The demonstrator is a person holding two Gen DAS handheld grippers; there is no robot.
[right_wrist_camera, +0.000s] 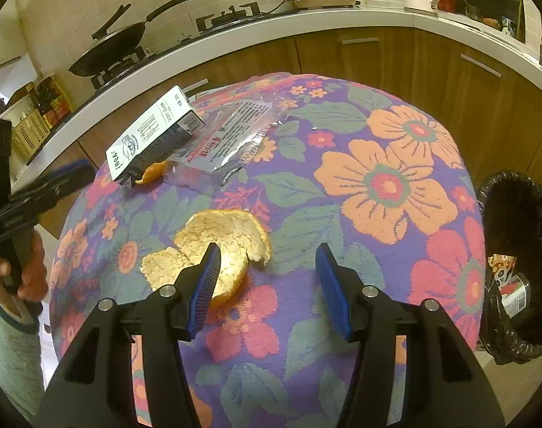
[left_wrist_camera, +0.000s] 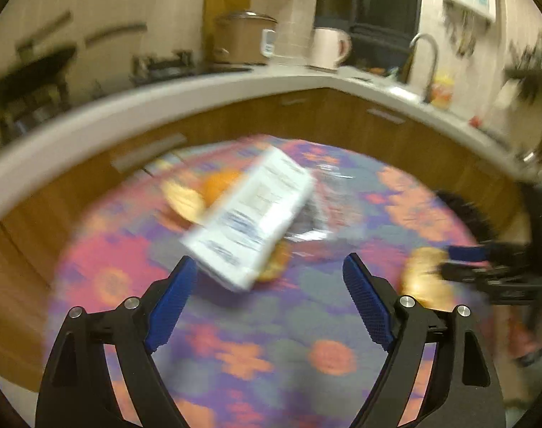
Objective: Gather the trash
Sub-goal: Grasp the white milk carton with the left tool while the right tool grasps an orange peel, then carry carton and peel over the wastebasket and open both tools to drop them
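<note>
A white printed carton (left_wrist_camera: 249, 221) (right_wrist_camera: 153, 132) lies on the flowered tablecloth (left_wrist_camera: 271, 356), on top of a small orange peel (right_wrist_camera: 151, 174) and beside a clear plastic wrapper (right_wrist_camera: 231, 132) (left_wrist_camera: 324, 207). My left gripper (left_wrist_camera: 269, 260) is open, and the carton's near corner sits just past its left fingertip without touching the pads; the view is motion-blurred. A large pale orange peel (right_wrist_camera: 217, 235) (left_wrist_camera: 424, 278) lies under the left finger of my right gripper (right_wrist_camera: 268, 249), which is open and grips nothing. The left gripper (right_wrist_camera: 74, 174) also shows at the table's left edge.
A black-bagged trash bin (right_wrist_camera: 520, 271) stands off the table's right edge with packaging inside. A curved kitchen counter (right_wrist_camera: 306, 21) with wooden cabinets lies behind, carrying a wok (right_wrist_camera: 110, 46), a rice cooker (left_wrist_camera: 242, 35) and a white kettle (left_wrist_camera: 328, 46). A hand (right_wrist_camera: 21, 274) holds the left gripper.
</note>
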